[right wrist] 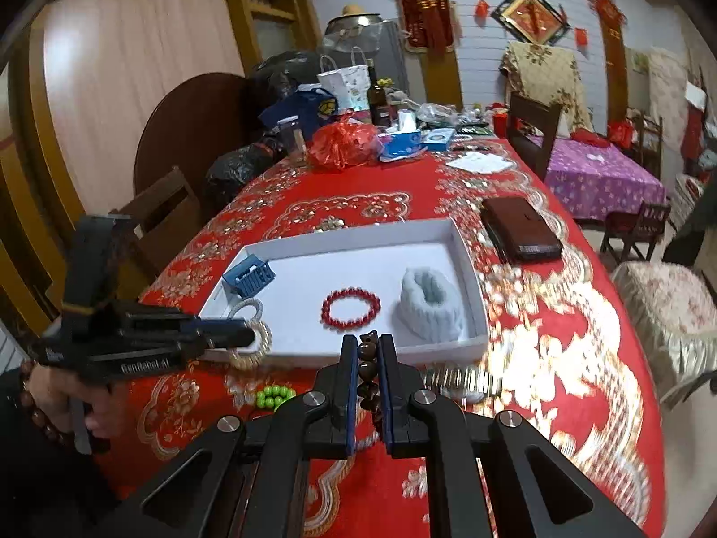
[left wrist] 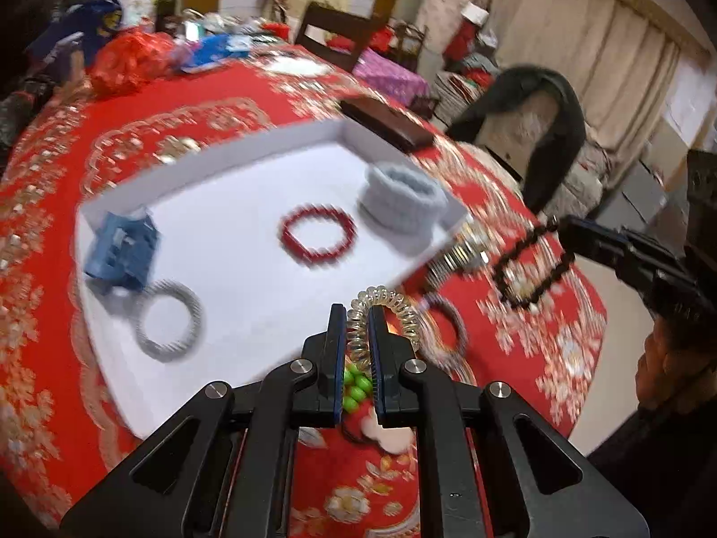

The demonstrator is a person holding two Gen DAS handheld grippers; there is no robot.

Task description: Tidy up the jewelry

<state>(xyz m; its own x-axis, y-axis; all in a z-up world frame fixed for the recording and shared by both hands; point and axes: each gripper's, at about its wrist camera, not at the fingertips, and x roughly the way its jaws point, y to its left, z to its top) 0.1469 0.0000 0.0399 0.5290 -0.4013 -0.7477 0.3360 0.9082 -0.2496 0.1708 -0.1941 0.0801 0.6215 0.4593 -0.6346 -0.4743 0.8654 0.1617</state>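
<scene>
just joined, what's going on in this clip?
A person with two handheld grippers is sorting jewelry into a white tray on a red tablecloth. The left gripper has its jaws shut on a clear coil bracelet near the tray's front edge. The right gripper is shut on a dark bead bracelet. Already in the tray: a blue clip, a red bead bracelet, a grey knit band and a pale ring. Green beads lie outside it.

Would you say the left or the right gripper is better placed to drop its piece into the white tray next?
Left, probably: the left gripper holds the clear coil band right at the white tray edge.
</scene>
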